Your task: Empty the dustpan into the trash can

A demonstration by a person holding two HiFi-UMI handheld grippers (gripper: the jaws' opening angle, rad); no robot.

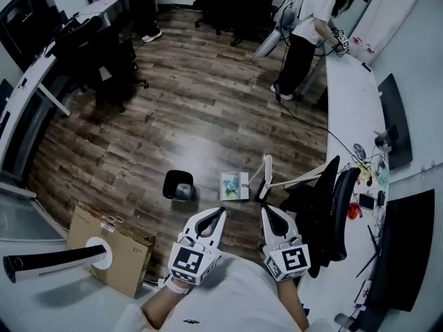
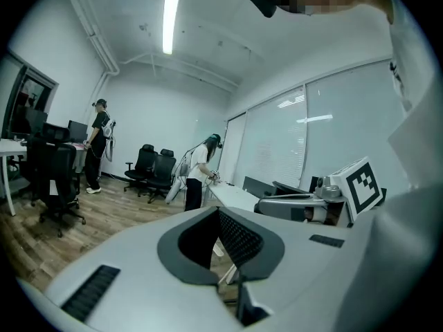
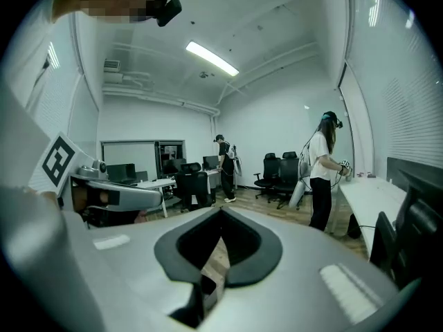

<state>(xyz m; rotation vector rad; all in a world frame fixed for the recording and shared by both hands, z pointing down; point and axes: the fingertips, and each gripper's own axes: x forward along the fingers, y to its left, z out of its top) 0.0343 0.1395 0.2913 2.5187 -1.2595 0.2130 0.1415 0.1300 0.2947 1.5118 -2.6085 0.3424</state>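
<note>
A small black trash can [image 1: 178, 185] stands on the wood floor just ahead of me. To its right a white dustpan [image 1: 234, 185] lies on the floor with some litter in it, its upright handle [image 1: 266, 169] beside it. My left gripper [image 1: 221, 212] is held low in front of me, shut and empty, pointing between can and dustpan. My right gripper [image 1: 266, 209] is next to it, also shut and empty, its tips near the dustpan handle. Neither touches anything. The left gripper view shows shut jaws [image 2: 218, 213], and the right gripper view shows the same [image 3: 221, 213].
A black office chair [image 1: 327, 206] crowds my right side by a long white desk [image 1: 353, 109]. A cardboard box [image 1: 111, 247] and a white cylinder [image 1: 48, 265] sit at my left. A person [image 1: 304, 33] works at the far desk end; dark desks and chairs [image 1: 90, 47] stand far left.
</note>
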